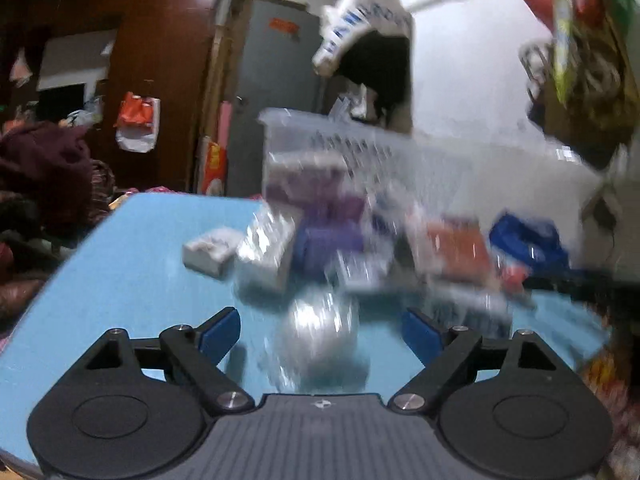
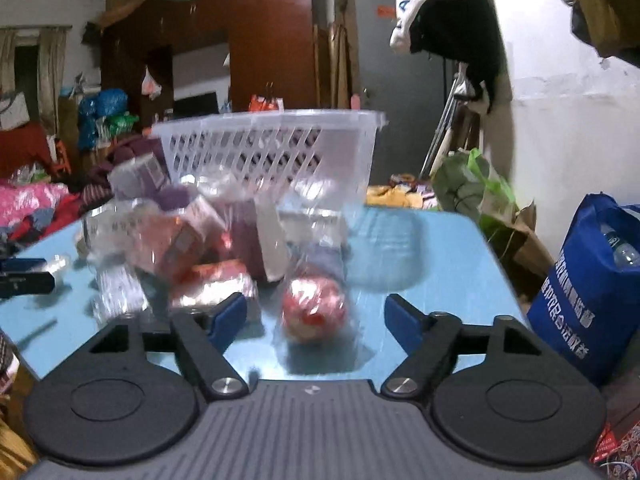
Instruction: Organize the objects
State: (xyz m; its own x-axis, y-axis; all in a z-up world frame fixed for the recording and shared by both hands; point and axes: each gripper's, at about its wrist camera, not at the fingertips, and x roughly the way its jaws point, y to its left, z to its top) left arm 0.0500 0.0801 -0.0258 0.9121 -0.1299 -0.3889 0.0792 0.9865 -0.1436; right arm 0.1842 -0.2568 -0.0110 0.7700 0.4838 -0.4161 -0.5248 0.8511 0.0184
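Observation:
A pile of wrapped packets and small boxes lies on a blue table in front of a clear plastic basket. In the right wrist view my right gripper is open, with a red-and-white round item in clear wrap between its fingers, not gripped. In the left wrist view my left gripper is open, with a silvery wrapped item between its fingers. The pile and the basket lie beyond it, blurred. The left gripper's tip shows at the right view's left edge.
A blue shopping bag stands at the table's right edge. A green bag and paper bags sit beyond the far right corner. Clothes are heaped to the left. A white box lies apart from the pile.

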